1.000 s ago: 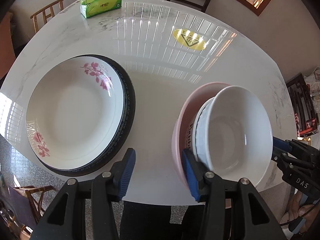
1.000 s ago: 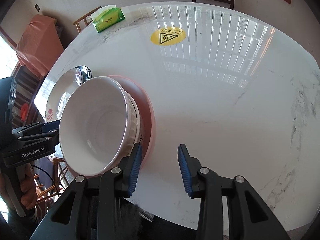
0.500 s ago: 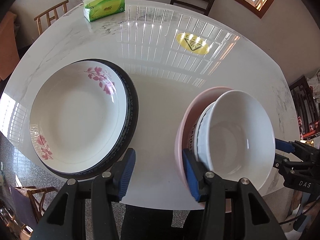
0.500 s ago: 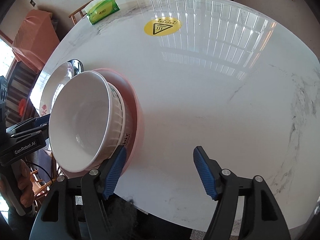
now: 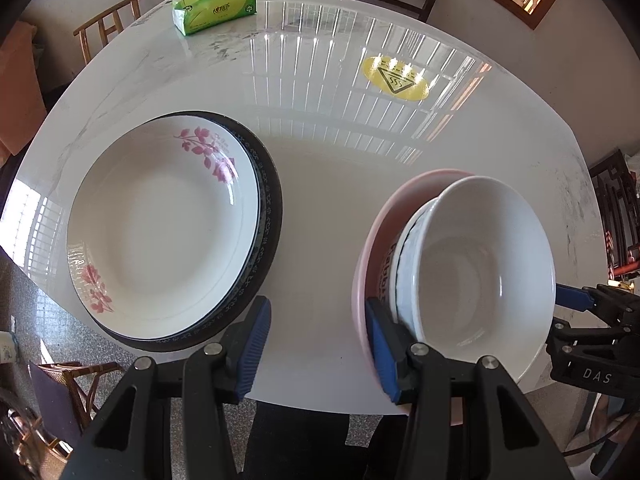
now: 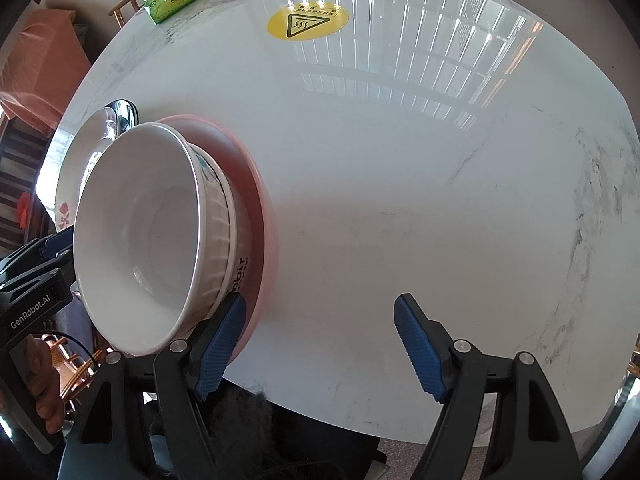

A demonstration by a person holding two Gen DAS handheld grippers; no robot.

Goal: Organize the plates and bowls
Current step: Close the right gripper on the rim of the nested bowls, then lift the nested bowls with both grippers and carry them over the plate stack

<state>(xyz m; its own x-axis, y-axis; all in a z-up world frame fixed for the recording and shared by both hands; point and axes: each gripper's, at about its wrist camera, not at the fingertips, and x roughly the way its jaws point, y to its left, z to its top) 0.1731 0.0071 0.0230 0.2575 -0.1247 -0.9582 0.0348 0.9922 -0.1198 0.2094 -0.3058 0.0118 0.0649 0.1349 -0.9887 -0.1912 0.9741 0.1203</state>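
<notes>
A white floral plate [image 5: 160, 224] lies on a dark-rimmed plate [image 5: 269, 216] at the table's left. To the right, a plain white bowl [image 5: 480, 264] is nested in a ribbed white bowl [image 5: 404, 264], which sits in a pink bowl [image 5: 372, 264]. The same stack shows in the right wrist view: white bowl [image 6: 140, 232], pink bowl [image 6: 256, 208]. My left gripper [image 5: 316, 344] is open, between the plates and the bowl stack, its right finger by the pink rim. My right gripper [image 6: 320, 344] is open and empty, its left finger beside the stack.
A green tissue pack [image 5: 212, 8] lies at the far edge of the white marble table [image 5: 340, 148]. A yellow hot-surface sticker [image 5: 394, 78] sits mid-table. Wooden chairs [image 5: 108, 28] stand behind the table. The table's near edge is just below both grippers.
My right gripper has opened wide beside the bowl stack. Both cameras have moved closer to the table. The dishes have not moved.
</notes>
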